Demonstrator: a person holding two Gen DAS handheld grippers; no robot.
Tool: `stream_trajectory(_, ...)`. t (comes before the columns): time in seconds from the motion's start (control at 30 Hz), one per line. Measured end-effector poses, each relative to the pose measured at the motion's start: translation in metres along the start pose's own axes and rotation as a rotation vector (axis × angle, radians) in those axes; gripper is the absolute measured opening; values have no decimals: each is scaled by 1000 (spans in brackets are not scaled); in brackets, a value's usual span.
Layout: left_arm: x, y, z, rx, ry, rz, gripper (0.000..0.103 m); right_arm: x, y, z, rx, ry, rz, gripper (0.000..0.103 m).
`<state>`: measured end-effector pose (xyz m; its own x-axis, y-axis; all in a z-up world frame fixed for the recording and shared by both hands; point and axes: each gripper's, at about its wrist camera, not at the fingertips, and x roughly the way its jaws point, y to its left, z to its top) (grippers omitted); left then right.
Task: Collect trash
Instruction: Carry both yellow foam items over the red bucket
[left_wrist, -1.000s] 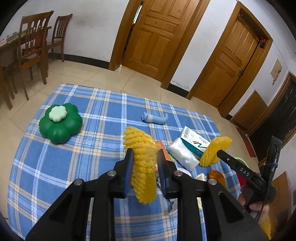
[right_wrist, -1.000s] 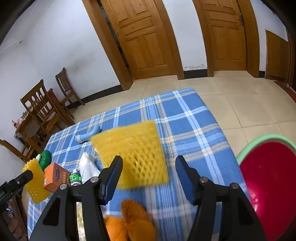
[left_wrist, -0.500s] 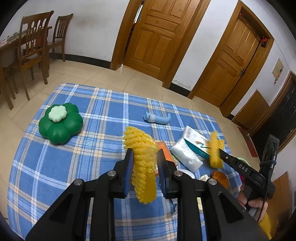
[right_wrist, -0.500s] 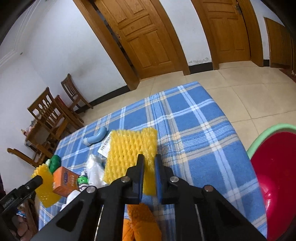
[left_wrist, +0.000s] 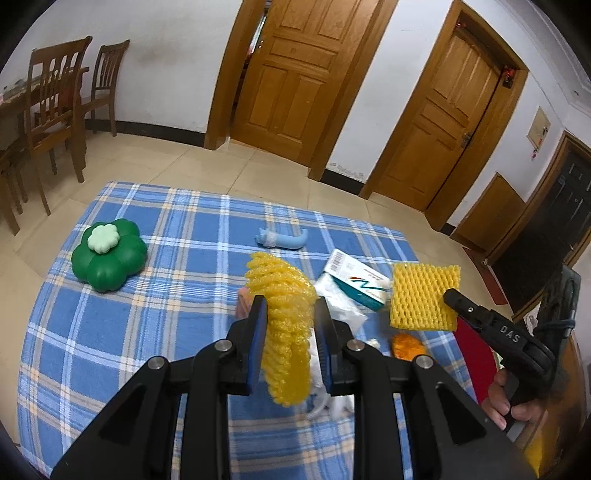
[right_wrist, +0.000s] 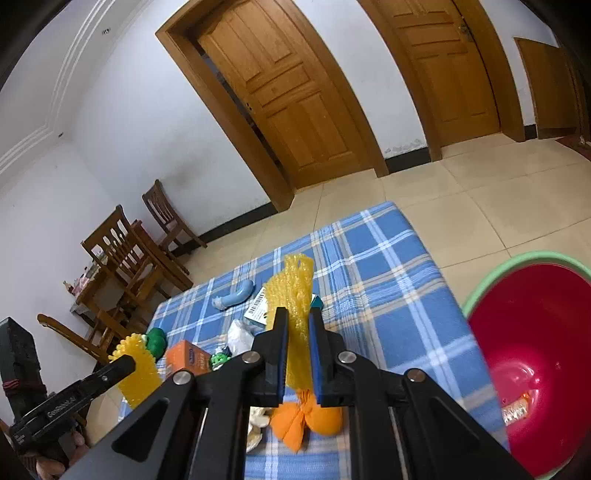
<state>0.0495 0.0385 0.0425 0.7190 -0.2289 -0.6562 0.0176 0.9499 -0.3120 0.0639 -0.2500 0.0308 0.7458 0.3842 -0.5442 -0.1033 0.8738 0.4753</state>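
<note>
Lifted off the cloth, yellow foam net (right_wrist: 295, 295) sits pinched in right gripper (right_wrist: 297, 354), whose jaws just closed.

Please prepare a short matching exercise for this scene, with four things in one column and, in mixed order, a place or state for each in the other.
Things:
1. yellow foam net sheet
2. green flower-shaped box
3. red basin
4. orange peel

Places or states:
A. stands beside the table's right edge, off the cloth
B. lies on the cloth just below the right gripper
C. sits alone near the cloth's far left side
D. pinched between the right gripper's fingers, lifted off the cloth

Pairs: 1-D, 2-C, 3-A, 4-B
</note>
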Motion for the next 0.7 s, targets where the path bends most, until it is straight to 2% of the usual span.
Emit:
stream_trajectory(0.27,-14,-33,-6,56,-3,-39,25,-48,-5,-4,21,-58,-22,12)
stream_trajectory(0.7,-18,-99,-20,172,26,-112,25,-123,-47,-18,93,-162,-156,12)
